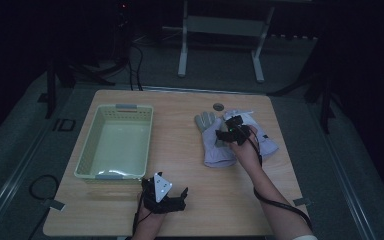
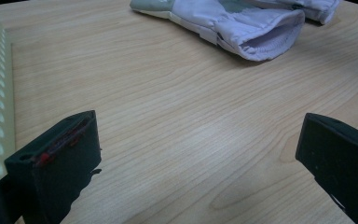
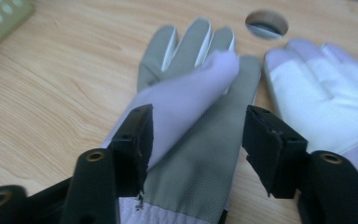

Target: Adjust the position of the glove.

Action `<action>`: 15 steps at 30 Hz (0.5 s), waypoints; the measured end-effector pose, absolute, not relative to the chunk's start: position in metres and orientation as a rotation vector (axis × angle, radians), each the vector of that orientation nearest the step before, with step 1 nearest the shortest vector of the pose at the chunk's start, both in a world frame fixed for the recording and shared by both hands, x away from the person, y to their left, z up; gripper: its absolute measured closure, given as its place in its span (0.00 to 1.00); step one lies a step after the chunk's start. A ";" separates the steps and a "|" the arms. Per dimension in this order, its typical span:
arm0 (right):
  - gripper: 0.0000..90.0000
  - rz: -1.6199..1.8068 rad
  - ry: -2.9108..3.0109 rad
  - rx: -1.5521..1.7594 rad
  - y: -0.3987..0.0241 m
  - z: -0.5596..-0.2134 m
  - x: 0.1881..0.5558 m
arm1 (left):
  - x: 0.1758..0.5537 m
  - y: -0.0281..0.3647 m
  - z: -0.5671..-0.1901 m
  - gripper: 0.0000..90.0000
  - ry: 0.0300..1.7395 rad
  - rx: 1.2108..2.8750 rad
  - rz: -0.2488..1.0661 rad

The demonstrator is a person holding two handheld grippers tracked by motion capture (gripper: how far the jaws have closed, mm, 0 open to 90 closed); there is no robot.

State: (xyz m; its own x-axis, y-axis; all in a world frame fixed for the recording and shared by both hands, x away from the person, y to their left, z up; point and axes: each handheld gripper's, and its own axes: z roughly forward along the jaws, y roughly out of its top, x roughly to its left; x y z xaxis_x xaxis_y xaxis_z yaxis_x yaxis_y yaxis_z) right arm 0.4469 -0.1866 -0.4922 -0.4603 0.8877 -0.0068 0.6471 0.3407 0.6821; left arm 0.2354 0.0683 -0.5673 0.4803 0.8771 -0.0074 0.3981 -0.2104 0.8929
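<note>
From the high view, the right claw (image 1: 231, 131) sits over the grey-palmed glove (image 1: 211, 142) on the tabletop (image 1: 180, 210), right of the basket (image 1: 116, 142); the left claw (image 1: 166, 196) waits near the front edge. In the left gripper view, its jaws stand spread over bare wood. In the right gripper view, the jaws straddle the glove's (image 3: 191, 158) palm, half-spread, not yet pinching; best to sink lower and gather a fold before closing.

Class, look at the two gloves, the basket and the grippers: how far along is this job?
Done: nothing visible; the basket holds no glove. In hand: the right gripper straddles the grey-palmed glove, jaws not yet clamped. The left gripper waits open over bare table. Left, probably: gripping that glove, then the white glove, and moving both to the basket.
</note>
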 end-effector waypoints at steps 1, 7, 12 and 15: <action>0.51 0.848 2.241 1.358 -0.187 -0.496 0.449 | 0.235 0.068 -0.567 0.00 1.076 1.807 0.652; 0.53 0.802 2.267 1.389 -0.187 -0.513 0.457 | 0.236 0.068 -0.567 0.00 1.076 1.811 0.651; 0.55 0.776 2.301 1.414 -0.183 -0.529 0.459 | 0.235 0.068 -0.567 0.00 1.071 1.813 0.652; 0.57 0.794 2.310 1.440 -0.183 -0.536 0.460 | 0.235 0.068 -0.567 0.00 1.070 1.811 0.654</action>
